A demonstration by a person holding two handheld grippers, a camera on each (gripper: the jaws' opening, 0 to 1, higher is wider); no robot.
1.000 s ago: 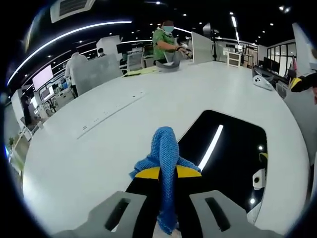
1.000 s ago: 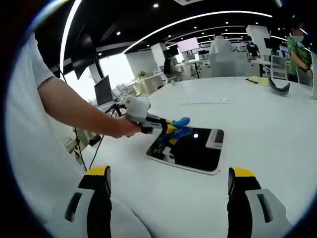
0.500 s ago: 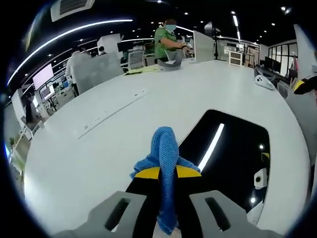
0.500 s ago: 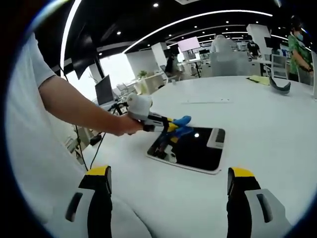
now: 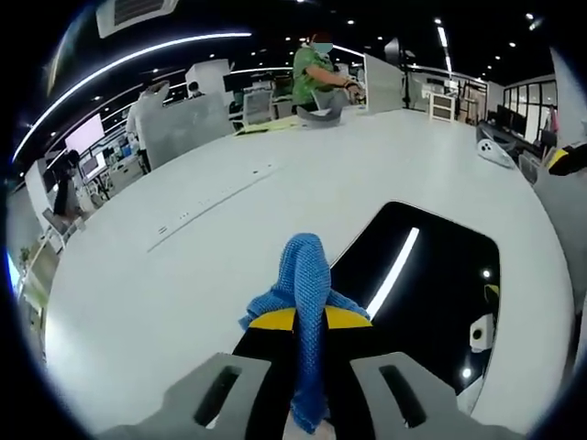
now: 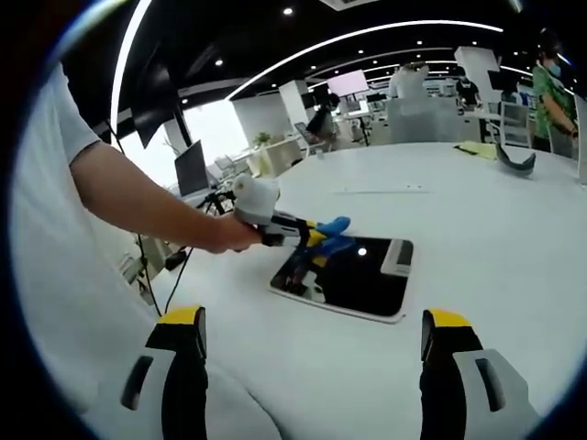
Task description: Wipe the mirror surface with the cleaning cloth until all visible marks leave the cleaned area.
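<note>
A rectangular mirror [image 5: 431, 284] [image 6: 358, 280] lies flat on the white table, reflecting the dark ceiling and its lights. My left gripper [image 5: 310, 321] is shut on a blue cleaning cloth [image 5: 305, 275], held just above the mirror's near left edge. In the right gripper view a person's hand holds that left gripper [image 6: 316, 236] with the blue cloth [image 6: 332, 234] over the mirror's near left corner. My right gripper [image 6: 312, 339] stands open, well back from the mirror, with nothing between its yellow-tipped jaws.
The white table [image 5: 183, 257] [image 6: 495, 229] spreads wide around the mirror. A curved grey object [image 6: 515, 160] lies far off on it. People stand at the far end near monitors. A person's arm [image 6: 138, 206] and white shirt fill the left of the right gripper view.
The left gripper with the cloth shifted slightly over the mirror's corner and back. The right gripper has stayed still and open.
</note>
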